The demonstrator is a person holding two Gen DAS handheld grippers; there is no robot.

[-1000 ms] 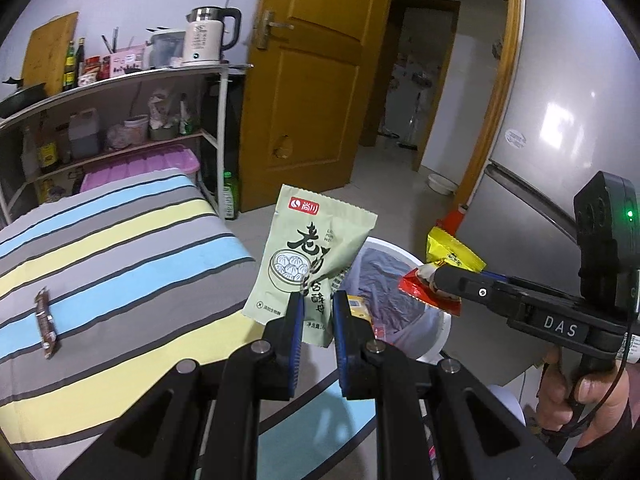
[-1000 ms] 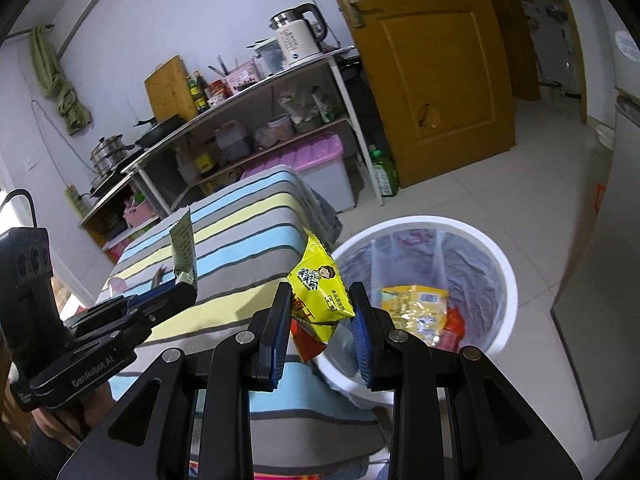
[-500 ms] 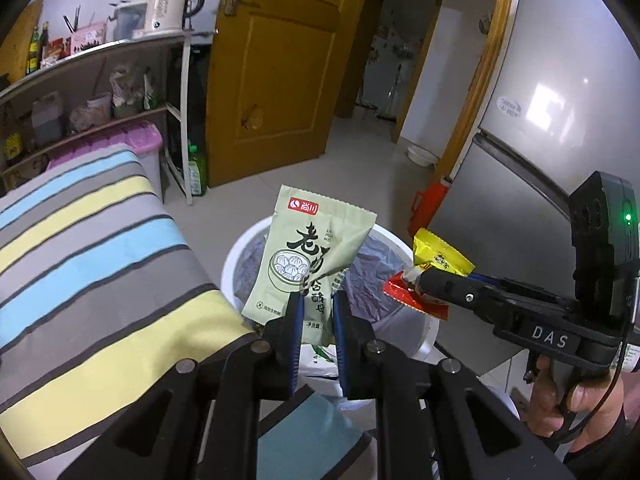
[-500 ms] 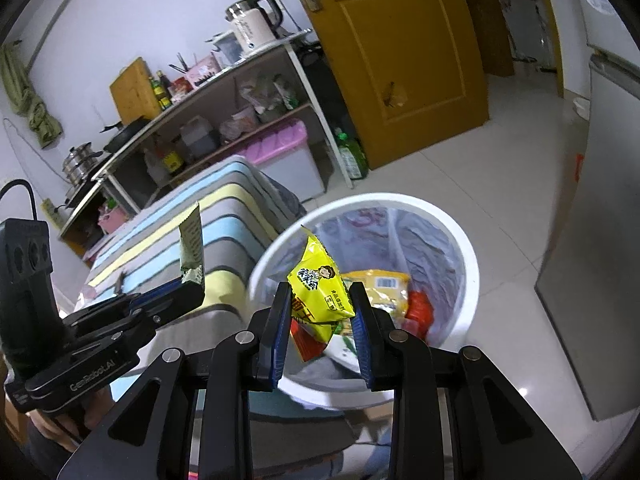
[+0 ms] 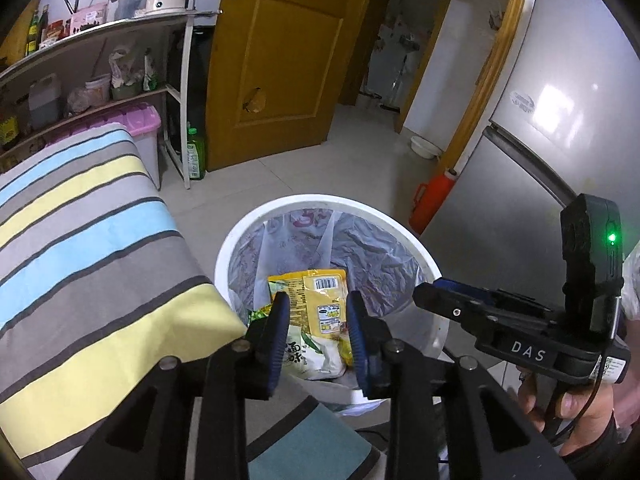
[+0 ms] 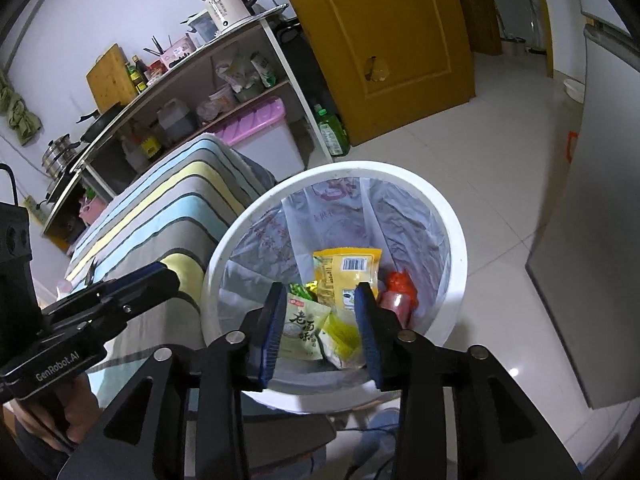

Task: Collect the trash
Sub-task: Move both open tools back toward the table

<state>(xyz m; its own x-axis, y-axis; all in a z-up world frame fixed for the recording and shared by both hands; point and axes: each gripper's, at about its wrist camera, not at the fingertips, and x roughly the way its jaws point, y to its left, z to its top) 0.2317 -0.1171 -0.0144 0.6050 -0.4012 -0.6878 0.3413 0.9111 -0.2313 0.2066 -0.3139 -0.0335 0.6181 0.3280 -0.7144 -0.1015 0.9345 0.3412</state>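
From the left wrist camera: a moment ago the left gripper (image 5: 316, 322) held a pale green snack bag up over the bin. Now its jaws are opening and nothing is between them. The pale green snack bag (image 5: 310, 354) lies down inside the white trash bin (image 5: 240, 248), at about 6 o'clock in the bin. It lies partly under a yellow packet (image 5: 314, 292) that points its barcode end to 12 o'clock. The right gripper (image 5: 430, 294) reaches in from 3 o'clock, over the rim, with nothing seen in it.

From the right wrist camera: the right gripper (image 6: 320, 320) had a yellow and red wrapper before. Now its jaws are opening and empty too. The green bag (image 6: 302, 336) lies flat with its long side running from 12 to 6 o'clock, top edge up. A small yellow wrapper (image 6: 340, 336) sits right beside it, at 3 o'clock. So both pieces of trash are in the bin, and both hands look free to fetch more.
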